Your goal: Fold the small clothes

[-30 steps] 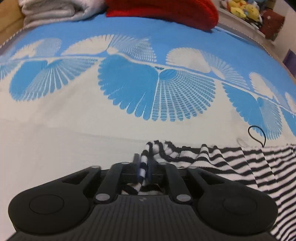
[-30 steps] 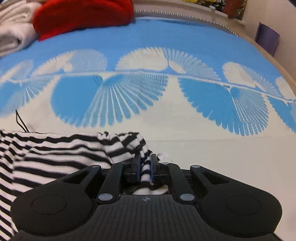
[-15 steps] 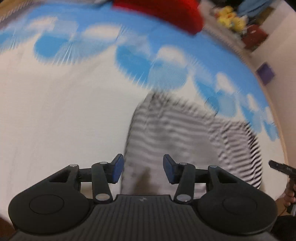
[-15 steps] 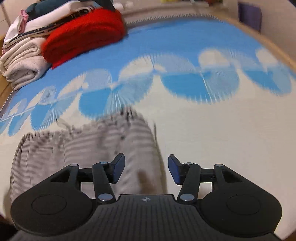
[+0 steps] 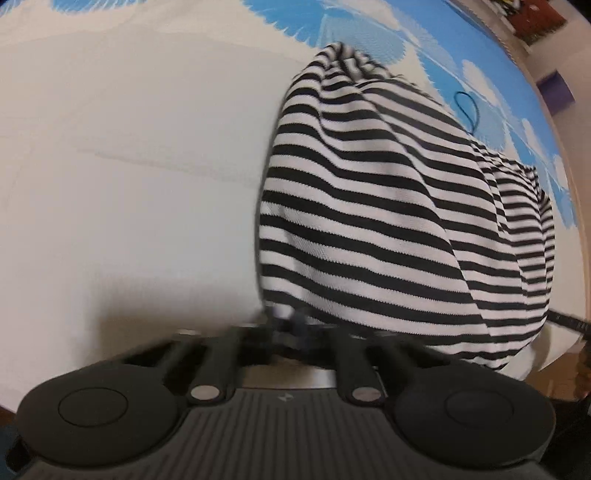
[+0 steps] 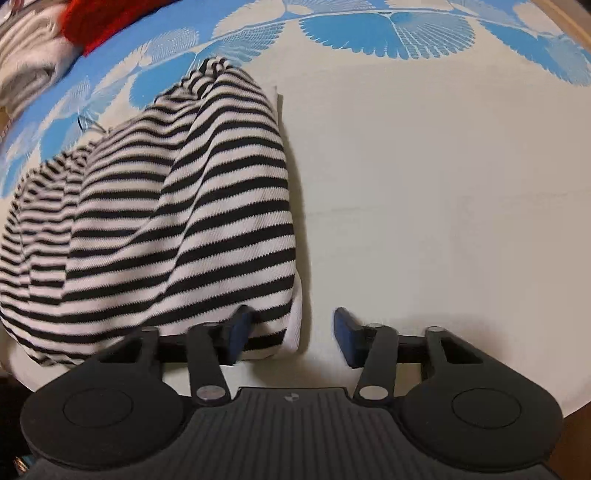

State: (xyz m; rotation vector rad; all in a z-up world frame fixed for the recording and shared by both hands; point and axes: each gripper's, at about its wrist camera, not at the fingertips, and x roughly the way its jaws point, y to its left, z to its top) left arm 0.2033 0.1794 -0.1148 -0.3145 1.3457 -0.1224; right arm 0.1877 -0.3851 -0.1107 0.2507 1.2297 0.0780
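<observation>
A black-and-white striped garment (image 5: 388, 221) lies folded over on the cream and blue bedspread (image 5: 129, 184), bulging in soft ridges. My left gripper (image 5: 291, 326) is blurred. Its jaws are together at the garment's near left corner, with cloth pinched between them. In the right wrist view the same striped garment (image 6: 177, 221) fills the left half. My right gripper (image 6: 291, 332) straddles its near right corner and its jaws are closing. The left pad (image 6: 238, 328) lies against the cloth. The right pad (image 6: 343, 332) stands apart from it over bare bedspread.
A red garment (image 6: 96, 26) and a pile of pale folded cloth (image 6: 26, 55) lie at the far left of the bed. A black elastic loop (image 5: 467, 107) rests beyond the striped garment. The bed's near edge runs just under both grippers.
Both grippers let go of the garment's far edge, which now lies folded over. They drew back to its near edge. The left jaws have shut at the left corner and the right jaws have narrowed.
</observation>
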